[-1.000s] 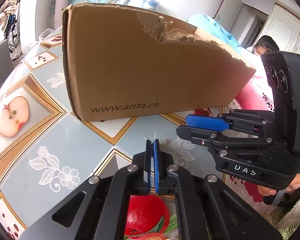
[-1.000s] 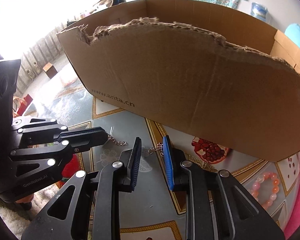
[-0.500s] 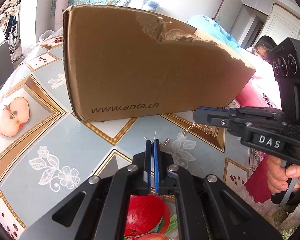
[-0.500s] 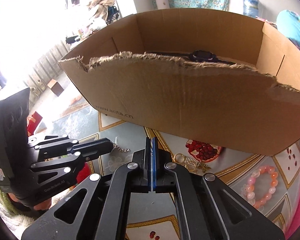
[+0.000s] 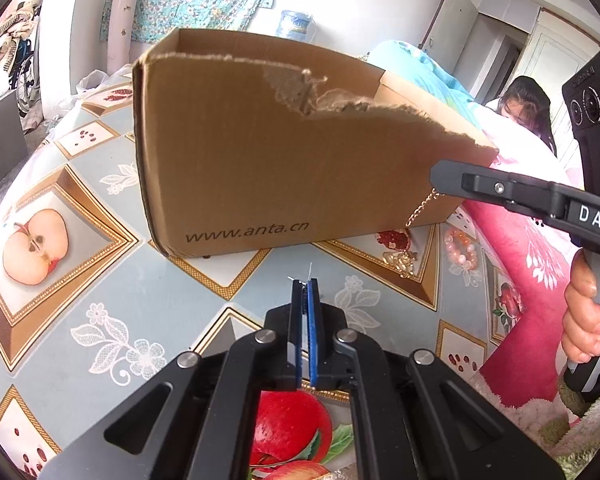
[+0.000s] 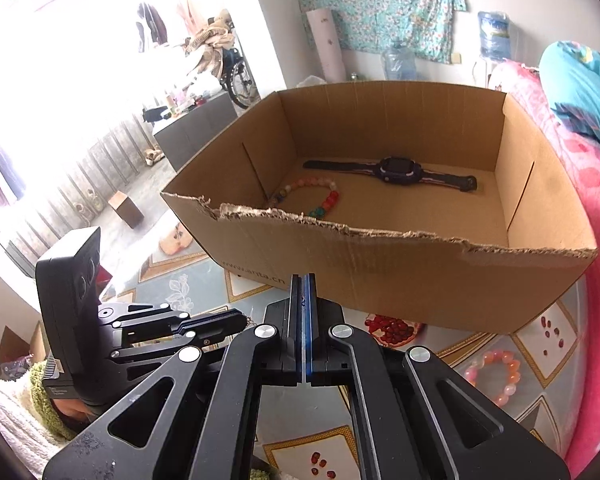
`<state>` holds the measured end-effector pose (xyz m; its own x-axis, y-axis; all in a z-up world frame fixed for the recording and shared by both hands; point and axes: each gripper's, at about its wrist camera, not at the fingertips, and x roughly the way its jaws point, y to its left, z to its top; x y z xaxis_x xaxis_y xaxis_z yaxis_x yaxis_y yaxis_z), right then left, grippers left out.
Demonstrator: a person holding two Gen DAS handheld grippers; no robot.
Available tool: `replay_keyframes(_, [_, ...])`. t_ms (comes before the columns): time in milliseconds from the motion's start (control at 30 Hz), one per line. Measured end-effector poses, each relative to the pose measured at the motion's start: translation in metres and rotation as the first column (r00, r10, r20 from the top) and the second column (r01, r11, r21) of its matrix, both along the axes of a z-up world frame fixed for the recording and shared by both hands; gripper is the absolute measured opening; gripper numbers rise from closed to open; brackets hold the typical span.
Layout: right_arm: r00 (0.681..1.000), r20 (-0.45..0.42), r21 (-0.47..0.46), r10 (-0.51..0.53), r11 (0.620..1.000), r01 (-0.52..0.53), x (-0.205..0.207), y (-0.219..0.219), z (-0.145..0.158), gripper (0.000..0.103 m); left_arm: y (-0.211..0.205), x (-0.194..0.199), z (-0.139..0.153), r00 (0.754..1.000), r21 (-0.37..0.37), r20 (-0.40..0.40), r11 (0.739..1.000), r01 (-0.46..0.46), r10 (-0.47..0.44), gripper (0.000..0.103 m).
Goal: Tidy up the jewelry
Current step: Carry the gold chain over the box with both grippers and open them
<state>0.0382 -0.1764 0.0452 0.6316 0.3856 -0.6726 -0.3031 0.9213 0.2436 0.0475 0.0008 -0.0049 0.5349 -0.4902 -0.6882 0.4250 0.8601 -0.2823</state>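
In the left wrist view my right gripper (image 5: 440,176) comes in from the right, shut on a thin gold chain (image 5: 420,210). The chain hangs from its tips in front of the cardboard box (image 5: 260,168), down towards a gold pendant cluster (image 5: 400,260) on the table. My left gripper (image 5: 305,284) is shut low over the tablecloth, with only a fine white thread showing at its tips. In the right wrist view my right gripper (image 6: 304,278) is above the box's torn near wall (image 6: 380,272). Inside lie a dark watch (image 6: 396,168) and a coloured bead bracelet (image 6: 312,196).
A pink bead bracelet (image 6: 492,376) lies on the fruit-patterned tablecloth (image 5: 100,280) right of the box. A hand (image 5: 584,320) holds the right gripper's handle. A person (image 5: 520,104) lies among bedding beyond the box. My left gripper (image 6: 236,318) sits at the lower left.
My right gripper shut on the gold chain and rose, lifting it off the table until the box's inside came into view. The left gripper stayed shut in place.
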Motion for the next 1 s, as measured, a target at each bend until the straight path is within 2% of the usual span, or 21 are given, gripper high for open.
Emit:
replay_keyframes(133, [0.999, 0.042, 0.04, 0.011, 0.999, -0.013, 0.001, -0.004, 0.017, 0.0, 0.003, -0.005, 0.023, 0.999, -0.039, 0.044, 0.999, 0.023, -0.021, 0.002])
replay_keyframes(300, [0.992, 0.122, 0.084, 0.026, 0.996, -0.037, 0.006, -0.011, 0.046, 0.0, 0.005, -0.01, 0.068, 0.99, -0.095, 0.128, 0.993, 0.071, -0.058, 0.002])
replay_keyframes(433, [0.983, 0.184, 0.112, 0.025, 0.993, -0.046, 0.018, -0.021, 0.067, 0.0, 0.0, -0.003, 0.106, 0.976, -0.109, 0.2, 0.988, 0.106, -0.083, 0.002])
replay_keyframes(533, [0.982, 0.19, 0.105, 0.014, 0.994, -0.034, 0.038, -0.029, 0.073, 0.0, -0.011, 0.017, 0.124, 0.97, -0.076, 0.226, 0.991, 0.11, -0.09, 0.002])
replay_keyframes(633, [0.991, 0.137, 0.105, 0.006, 0.994, -0.02, 0.068, -0.037, 0.067, 0.0, -0.026, 0.049, 0.125, 0.978, -0.026, 0.192, 0.996, 0.09, -0.083, 0.002])
replay_keyframes(767, [1.0, 0.01, 0.078, -0.017, 0.997, 0.016, 0.113, -0.044, 0.044, 0.0, -0.051, 0.096, 0.111, 0.992, 0.032, 0.092, 0.996, 0.08, -0.082, 0.002])
replay_keyframes(933, [0.99, -0.137, 0.075, -0.017, 0.997, 0.027, 0.152, -0.048, 0.01, 0.0, -0.076, 0.143, 0.085, 0.996, 0.087, -0.031, 0.992, 0.087, -0.085, 0.002])
replay_keyframes(1000, [0.983, -0.181, 0.068, -0.014, 0.997, 0.027, 0.163, -0.047, 0.0, 0.002, -0.084, 0.157, 0.077, 0.996, 0.12, -0.057, 0.99, 0.074, -0.068, 0.002])
